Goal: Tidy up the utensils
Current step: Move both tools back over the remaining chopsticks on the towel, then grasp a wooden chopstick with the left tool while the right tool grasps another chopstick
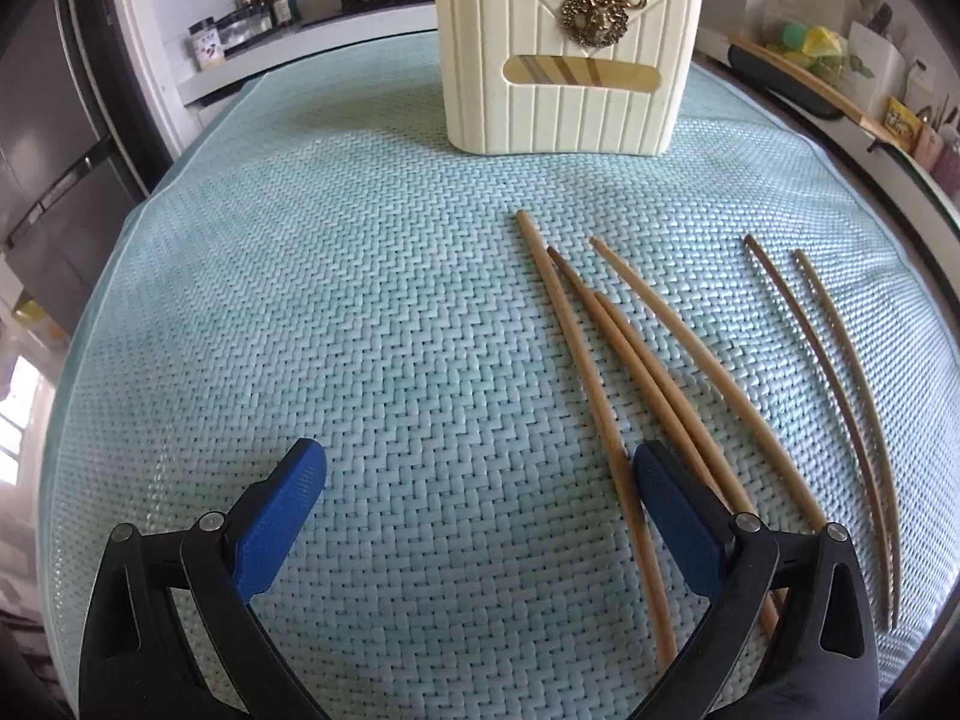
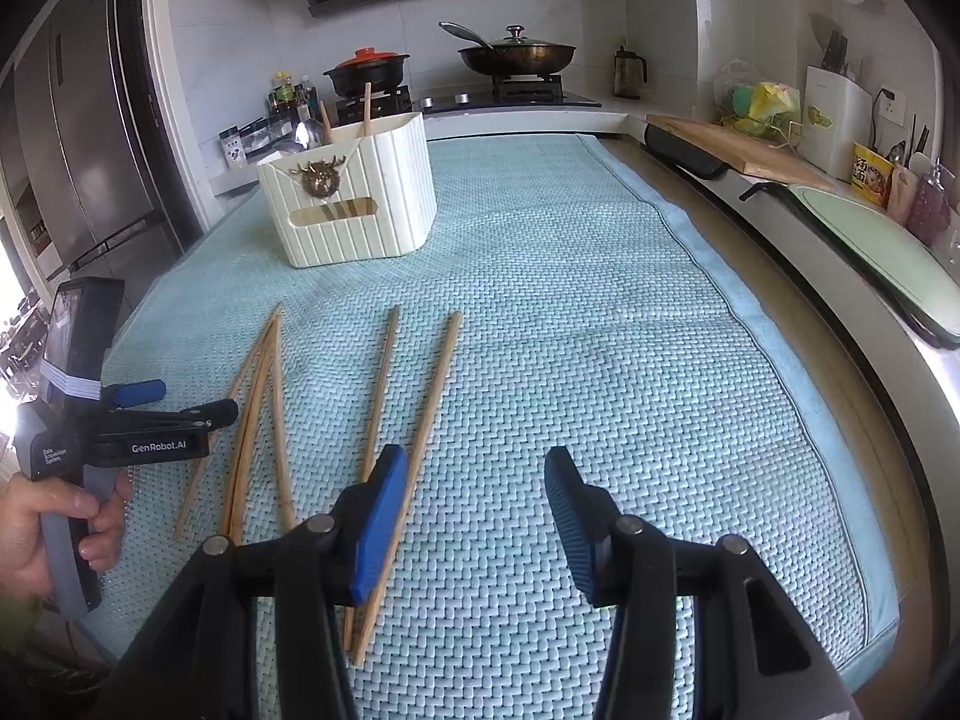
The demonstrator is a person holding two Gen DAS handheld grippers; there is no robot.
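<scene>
Several wooden chopsticks lie loose on the pale blue woven mat (image 1: 300, 300). One bunch (image 1: 606, 372) fans out in the left wrist view, with a thinner pair (image 1: 840, 396) to its right. My left gripper (image 1: 480, 462) is open just above the mat, its right finger (image 1: 672, 504) over the bunch and nothing between the pads. In the right wrist view my right gripper (image 2: 475, 462) is open too, its left finger (image 2: 378, 516) above the pair of chopsticks (image 2: 420, 420). The left gripper (image 2: 180, 402) hovers over the bunch (image 2: 258, 420). The cream utensil holder (image 2: 354, 210) (image 1: 570, 72) holds a spoon and two chopsticks.
A hand (image 2: 48, 516) grips the left tool's handle at the mat's near left corner. Behind the holder are a stove with a black pot (image 2: 366, 69) and a lidded pan (image 2: 516, 57). A cutting board (image 2: 738, 147) and a green tray (image 2: 888, 246) line the right counter. A fridge (image 2: 78, 138) stands left.
</scene>
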